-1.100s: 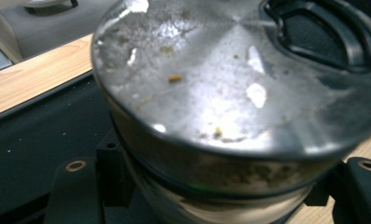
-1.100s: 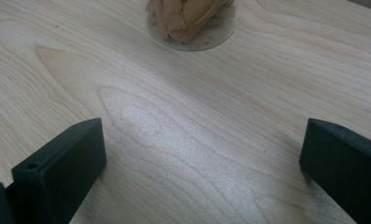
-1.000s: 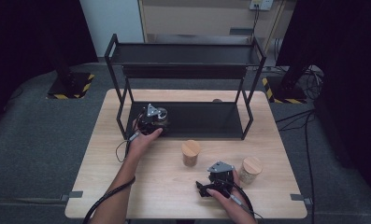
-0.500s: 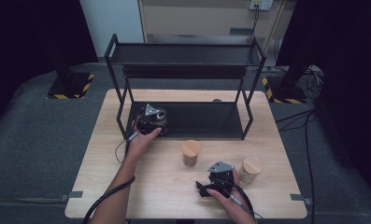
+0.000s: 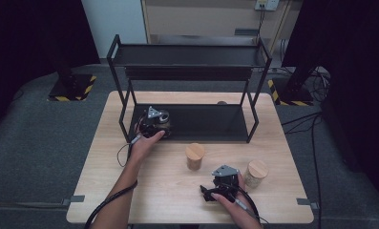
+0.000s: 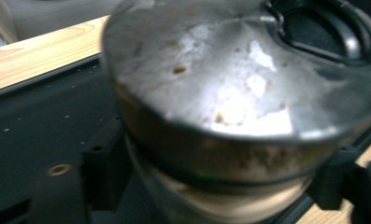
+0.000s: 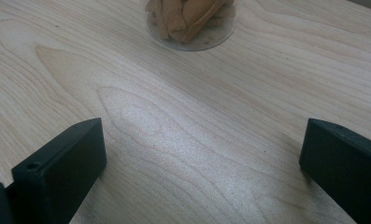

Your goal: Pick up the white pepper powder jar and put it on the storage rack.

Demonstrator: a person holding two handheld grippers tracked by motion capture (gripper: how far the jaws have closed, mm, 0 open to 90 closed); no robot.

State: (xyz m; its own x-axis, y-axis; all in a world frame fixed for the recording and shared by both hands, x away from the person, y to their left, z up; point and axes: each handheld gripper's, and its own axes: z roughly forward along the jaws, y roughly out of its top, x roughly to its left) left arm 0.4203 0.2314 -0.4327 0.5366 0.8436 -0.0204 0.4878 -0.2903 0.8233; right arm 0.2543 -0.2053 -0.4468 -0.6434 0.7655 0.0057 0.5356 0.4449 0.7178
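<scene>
Your left gripper (image 5: 162, 125), jaws just opening around the metal-lidded glass jar (image 6: 230, 107) at frame centre, is releasing something rigid, slick, breakable; regrip below the lid.

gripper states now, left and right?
Left gripper: jaws just been opening, metal-lidded jar between them on the shelf.
Right gripper: open, nothing between jaws.

Metal-lidded jar (image 6: 230, 116) upright on shelf (image 6: 43, 140)

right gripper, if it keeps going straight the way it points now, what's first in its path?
Probably the clear jar of tan sticks: it stands dead ahead between the right gripper's open fingers, with bare table in between. Depth is hard to judge.
</scene>
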